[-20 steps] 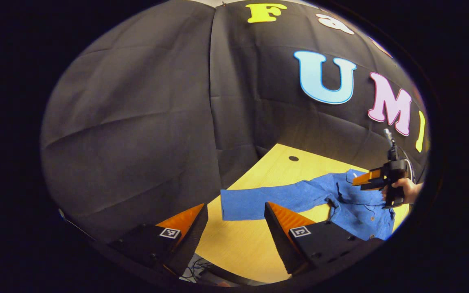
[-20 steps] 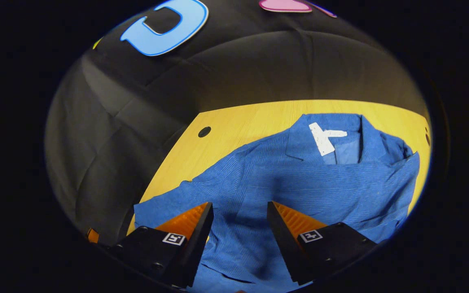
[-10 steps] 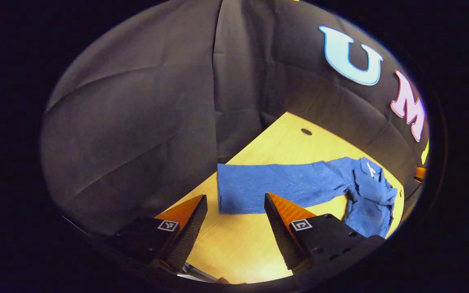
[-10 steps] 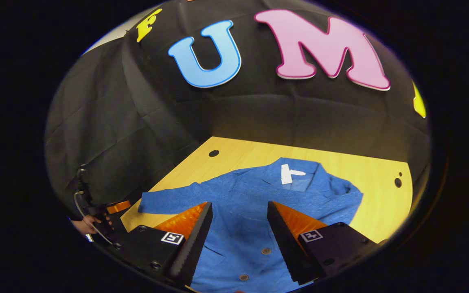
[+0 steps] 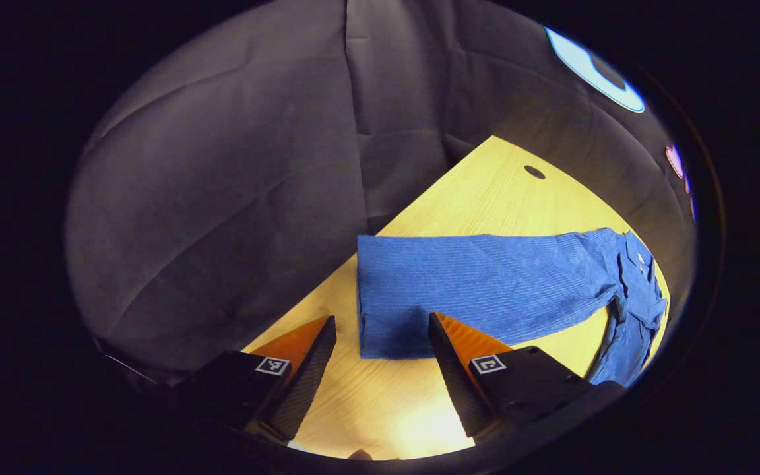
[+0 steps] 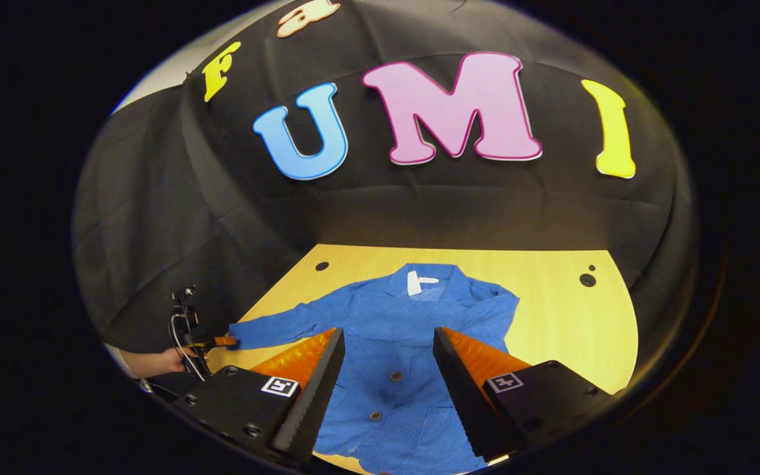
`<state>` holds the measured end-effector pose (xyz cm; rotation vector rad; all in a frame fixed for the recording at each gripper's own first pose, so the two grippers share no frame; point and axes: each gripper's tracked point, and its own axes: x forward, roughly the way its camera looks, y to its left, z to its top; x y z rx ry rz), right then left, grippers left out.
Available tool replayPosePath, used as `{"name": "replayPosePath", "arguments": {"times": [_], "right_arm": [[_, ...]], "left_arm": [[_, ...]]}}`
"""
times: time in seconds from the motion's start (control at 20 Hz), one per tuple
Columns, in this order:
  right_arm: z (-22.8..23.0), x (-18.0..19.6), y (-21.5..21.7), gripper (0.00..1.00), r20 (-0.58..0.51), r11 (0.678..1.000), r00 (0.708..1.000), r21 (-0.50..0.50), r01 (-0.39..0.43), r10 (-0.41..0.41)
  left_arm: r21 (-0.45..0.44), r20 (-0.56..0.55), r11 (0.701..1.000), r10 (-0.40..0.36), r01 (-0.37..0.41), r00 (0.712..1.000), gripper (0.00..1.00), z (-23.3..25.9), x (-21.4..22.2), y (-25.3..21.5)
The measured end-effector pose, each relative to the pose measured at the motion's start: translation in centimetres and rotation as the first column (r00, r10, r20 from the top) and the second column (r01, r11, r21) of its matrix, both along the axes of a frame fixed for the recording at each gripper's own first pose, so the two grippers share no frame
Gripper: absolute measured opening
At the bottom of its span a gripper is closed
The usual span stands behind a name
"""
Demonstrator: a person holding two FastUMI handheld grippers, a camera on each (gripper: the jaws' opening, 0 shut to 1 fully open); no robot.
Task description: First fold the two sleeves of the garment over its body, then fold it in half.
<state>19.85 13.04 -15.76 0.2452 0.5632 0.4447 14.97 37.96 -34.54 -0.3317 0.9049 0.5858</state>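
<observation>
**Tool lines up on the sleeve cuff**

Left tool (image 5: 380, 330) hovers wide open and empty, the blue shirt (image 6: 393, 336) sleeve (image 5: 479, 290) cuff between its fingers at 12 o'clock. Our right tool (image 6: 386, 356) hangs open too, gripping nothing, above the shirt body lying flat on the worktop (image 6: 571, 323). We judge the cloth soft, light and floppy: pinch the cuff edge. No containers here.
</observation>
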Motion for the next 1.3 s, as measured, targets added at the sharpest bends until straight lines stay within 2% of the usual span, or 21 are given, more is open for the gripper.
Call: {"name": "replayPosePath", "arguments": {"times": [0.05,0.15,0.35,0.45,0.6,0.65,0.85,1.05,1.2,1.3], "right_arm": [[0.5,-0.2,-0.8,0.87,0.012,1.0,1.0,-0.005,0.012,-0.012],[1.1,-0.8,-1.8,0.87,0.023,0.999,0.999,-0.023,0.028,-0.027],[1.0,-1.3,-2.6,0.87,0.02,0.999,0.999,-0.016,0.045,-0.044],[1.0,-1.6,-2.7,0.87,0.016,0.999,0.999,-0.012,0.043,-0.043],[0.7,-2.4,-2.7,0.87,0.008,0.999,0.999,-0.023,0.034,-0.034],[0.8,-2.7,-2.7,0.87,0.008,0.999,0.999,-0.024,0.032,-0.031],[0.7,-3.7,-3.8,0.87,0.008,0.999,0.999,-0.03,0.041,-0.041],[0.2,-4.4,-5.6,0.87,-0.001,0.998,0.998,-0.015,0.064,-0.064],[0.0,-4.6,-6.5,0.87,-0.007,0.998,0.998,0.006,0.068,-0.068],[0.1,-4.5,-7.1,0.87,-0.004,0.998,0.998,0.014,0.065,-0.065]], "left_arm": [[0.038,0.007,0.999,-0.019,0.019,1.0,0.83,0.6,0.7,0.4],[0.057,-0.017,0.998,-0.025,0.026,1.0,0.82,0.0,1.2,-0.7],[0.031,-0.045,0.996,-0.077,0.079,0.996,0.8,0.0,1.4,-0.7],[0.02,-0.05,0.991,-0.128,0.13,0.99,0.56,0.4,1.6,-1.1],[-0.01,-0.02,0.992,-0.126,0.125,0.992,0.1,0.3,2.5,-1.5],[-0.011,-0.018,0.992,-0.124,0.123,0.992,0.02,0.4,2.6,-1.6],[-0.056,0.047,0.989,-0.132,0.134,0.99,0.0,1.5,2.6,-2.1],[-0.066,0.168,0.983,-0.156,0.169,0.973,0.0,5.8,3.5,-3.5],[-0.048,0.267,0.974,-0.201,0.221,0.943,0.0,10.6,5.1,-6.0],[-0.018,0.323,0.961,-0.255,0.276,0.911,0.0,14.0,6.2,-8.8]]}}
